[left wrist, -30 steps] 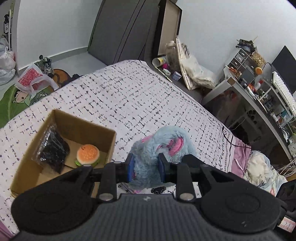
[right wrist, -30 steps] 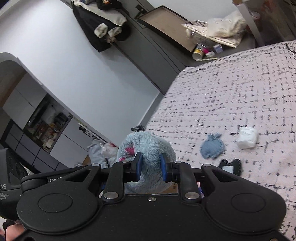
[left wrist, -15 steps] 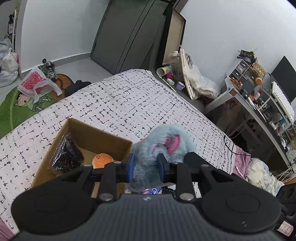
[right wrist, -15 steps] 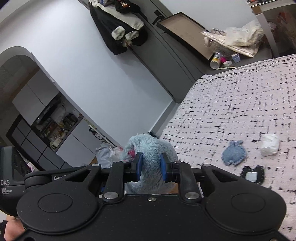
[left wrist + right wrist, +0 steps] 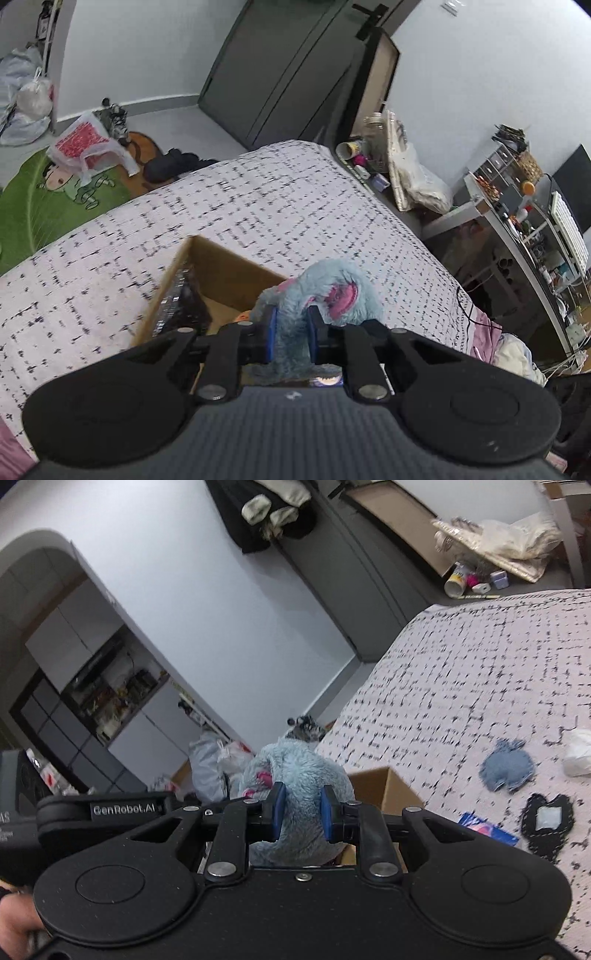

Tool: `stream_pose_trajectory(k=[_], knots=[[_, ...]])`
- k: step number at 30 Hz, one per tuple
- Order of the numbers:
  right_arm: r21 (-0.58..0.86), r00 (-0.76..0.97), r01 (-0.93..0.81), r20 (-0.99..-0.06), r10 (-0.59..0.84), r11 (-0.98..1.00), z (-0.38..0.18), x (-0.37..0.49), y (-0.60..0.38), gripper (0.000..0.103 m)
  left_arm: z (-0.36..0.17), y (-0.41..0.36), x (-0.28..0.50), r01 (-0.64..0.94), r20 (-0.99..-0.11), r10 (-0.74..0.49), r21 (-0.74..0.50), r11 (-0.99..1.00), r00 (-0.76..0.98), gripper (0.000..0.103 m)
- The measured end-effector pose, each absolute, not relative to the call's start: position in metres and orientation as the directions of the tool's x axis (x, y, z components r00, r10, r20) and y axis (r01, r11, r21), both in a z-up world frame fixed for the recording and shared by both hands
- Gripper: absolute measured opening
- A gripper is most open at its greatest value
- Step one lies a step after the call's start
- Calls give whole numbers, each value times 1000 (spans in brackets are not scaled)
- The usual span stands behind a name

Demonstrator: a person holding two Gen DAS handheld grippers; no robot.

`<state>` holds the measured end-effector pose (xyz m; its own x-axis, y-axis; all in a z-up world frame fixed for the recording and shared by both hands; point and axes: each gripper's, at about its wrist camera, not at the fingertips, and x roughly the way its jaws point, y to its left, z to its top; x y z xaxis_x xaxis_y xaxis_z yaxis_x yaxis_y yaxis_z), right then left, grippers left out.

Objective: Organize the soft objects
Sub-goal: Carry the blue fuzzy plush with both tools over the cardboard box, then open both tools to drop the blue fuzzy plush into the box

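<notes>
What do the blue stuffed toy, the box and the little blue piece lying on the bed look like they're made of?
Blue stuffed toy: long shaggy plush, fuzzy pile with pink patches, probably synthetic fur.
Box: plain brown cardboard, matte, with a thin raw edge.
Little blue piece: looks like denim or similar woven cloth, flat, matte and slightly mottled; too blurred to be sure.

A cardboard box [image 5: 229, 273] sits on the bed [image 5: 280, 206], with a crinkled bag [image 5: 181, 302] lying inside against its left wall. A plush toy [image 5: 325, 295] is held above the box's right portion, pinched between the fingers of both the left gripper [image 5: 291, 334] and the right gripper [image 5: 300, 814], the left gripper's body showing just to the left in the right wrist view. To the right of the box on the bed lie a small card [image 5: 487, 829], a fabric pouch [image 5: 508, 771], a flat patch [image 5: 548, 823] in front of the pouch, and a wad of cloth [image 5: 578, 753] at the far right; a desk [image 5: 517, 229] stands beside the bed's right edge.
</notes>
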<state>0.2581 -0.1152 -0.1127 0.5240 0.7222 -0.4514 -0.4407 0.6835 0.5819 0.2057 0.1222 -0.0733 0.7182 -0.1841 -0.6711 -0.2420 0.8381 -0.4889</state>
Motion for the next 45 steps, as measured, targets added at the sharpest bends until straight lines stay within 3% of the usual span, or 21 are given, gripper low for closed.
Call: stream_pose_trajectory(k=[21, 23, 25, 27, 34, 37, 41, 45], knots=[[516, 306, -449, -678, 668, 729, -145, 252, -57, 26, -106, 164, 200, -305, -787, -161, -407, 861, 595, 20], [514, 309, -443, -682, 663, 734, -141, 250, -59, 44, -104, 162, 201, -304, -794, -150, -389, 870, 589, 22], [510, 327, -449, -670, 666, 734, -134, 247, -63, 54, -100, 160, 201, -307, -800, -127, -364, 879, 587, 29], [504, 337, -456, -665, 666, 733, -129, 246, -65, 56, -95, 157, 199, -309, -800, -106, -346, 886, 591, 36], [478, 394, -442, -657, 643, 759, -116, 244, -80, 79, -74, 145, 195, -332, -780, -12, -279, 901, 625, 71], [478, 410, -434, -650, 640, 763, -111, 243, -87, 83, -63, 138, 195, -323, -763, 10, -262, 909, 647, 80], [485, 430, -434, -630, 647, 760, -105, 241, -96, 90, -52, 127, 196, -330, -756, 58, -214, 920, 651, 82], [473, 451, -439, -619, 643, 764, -99, 241, -103, 93, -38, 119, 195, -324, -727, 51, -241, 915, 685, 82]])
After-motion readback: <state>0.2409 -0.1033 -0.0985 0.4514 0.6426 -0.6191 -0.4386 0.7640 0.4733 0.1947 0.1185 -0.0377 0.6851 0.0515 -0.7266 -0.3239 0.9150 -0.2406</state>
